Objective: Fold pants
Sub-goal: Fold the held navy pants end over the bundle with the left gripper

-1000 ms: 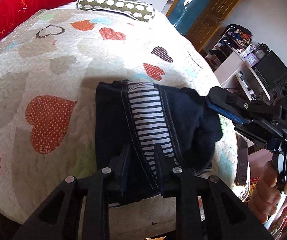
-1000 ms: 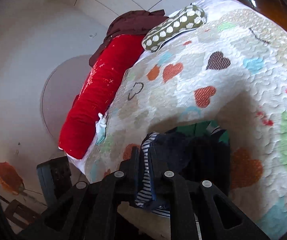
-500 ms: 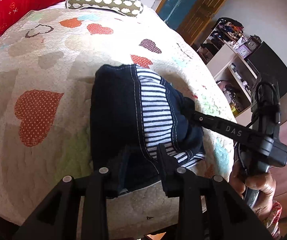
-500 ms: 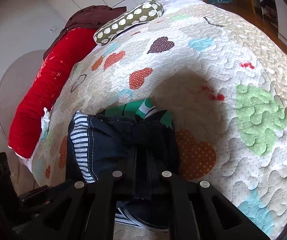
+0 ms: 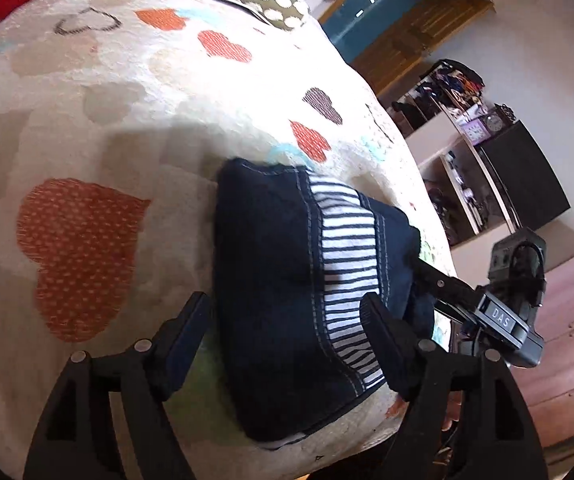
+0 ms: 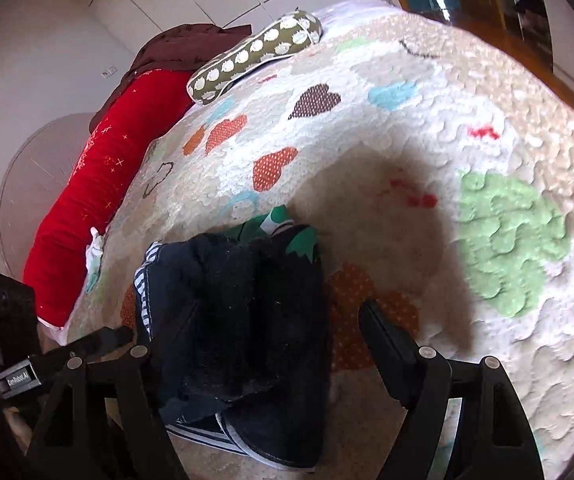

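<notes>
Both tools point(image 5: 287, 330) point(image 6: 255, 344) just opened; pants point(image 5: 279, 280) on quilt point(image 5: 127, 120).

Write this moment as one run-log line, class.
left gripper: open, jaws just opened | right gripper: open, jaws just opened | folded pants: released, lying on heart-print quilt

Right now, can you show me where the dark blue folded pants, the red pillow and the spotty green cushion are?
dark blue folded pants point(image 5: 271, 288): left wrist view, on the navy top panel.
long red pillow point(image 6: 99, 184): right wrist view, on its middle.
spotty green cushion point(image 6: 255, 54): right wrist view, on its middle.
</notes>
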The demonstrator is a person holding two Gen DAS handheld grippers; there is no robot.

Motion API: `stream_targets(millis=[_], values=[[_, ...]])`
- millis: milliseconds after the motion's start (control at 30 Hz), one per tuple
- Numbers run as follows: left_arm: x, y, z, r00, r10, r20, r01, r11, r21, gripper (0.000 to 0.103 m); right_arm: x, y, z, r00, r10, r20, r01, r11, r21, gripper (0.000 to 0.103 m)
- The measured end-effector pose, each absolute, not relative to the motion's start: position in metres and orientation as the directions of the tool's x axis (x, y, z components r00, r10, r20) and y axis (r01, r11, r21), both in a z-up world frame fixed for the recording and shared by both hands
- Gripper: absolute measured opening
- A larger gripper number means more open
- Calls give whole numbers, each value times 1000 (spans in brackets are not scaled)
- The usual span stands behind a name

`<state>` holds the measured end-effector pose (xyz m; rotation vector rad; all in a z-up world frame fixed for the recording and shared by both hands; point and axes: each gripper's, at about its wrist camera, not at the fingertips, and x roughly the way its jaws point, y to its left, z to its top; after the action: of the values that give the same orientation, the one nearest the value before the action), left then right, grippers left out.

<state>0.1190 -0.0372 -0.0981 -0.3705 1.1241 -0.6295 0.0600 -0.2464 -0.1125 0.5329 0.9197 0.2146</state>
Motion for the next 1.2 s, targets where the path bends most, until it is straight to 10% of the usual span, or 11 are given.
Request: stream_targets(millis=[133, 167, 200, 267, 400, 667, 867, 1200], values=[[119, -64, -105, 262, -619, -740, 299, 782, -547, 75, 63, -254, -125, 606, 464, -646, 58, 784, 618, 75], [118, -66, -103, 266, -620, -738, 305, 781, -545, 61, 63, -255, -125, 597, 506, -622, 39, 756, 653, 44], [117, -65, -101, 270, -619, -737, 306, 781, -544, 53, 65, -256, -128, 576, 570, -586, 22, 705, 708, 35], [119, -60, -97, 274, -627, -729, 296, 776, -557, 31, 65, -255, -123, 582, 567, -583, 28, 703, 711, 30], [128, -43, -83, 308, -641, -703, 273, 768, -580, 25, 72, -242, -106, 592, 562, -578, -8, 721, 693, 27], [168, -17, -65, 417, -535, -735, 188, 842, -506, 40, 124, -204, -74, 614, 554, -562, -93, 758, 646, 30], [164, 5, -77, 422, -455, -784, 127, 886, -446, 41, 151, -196, -106, 583, 261, -769, 43, 936, 349, 51], [109, 44, -51, 595, -280, -753, 51, 948, -313, 52, 103, -198, -33, 726, 352, -591, -81, 897, 435, 51]])
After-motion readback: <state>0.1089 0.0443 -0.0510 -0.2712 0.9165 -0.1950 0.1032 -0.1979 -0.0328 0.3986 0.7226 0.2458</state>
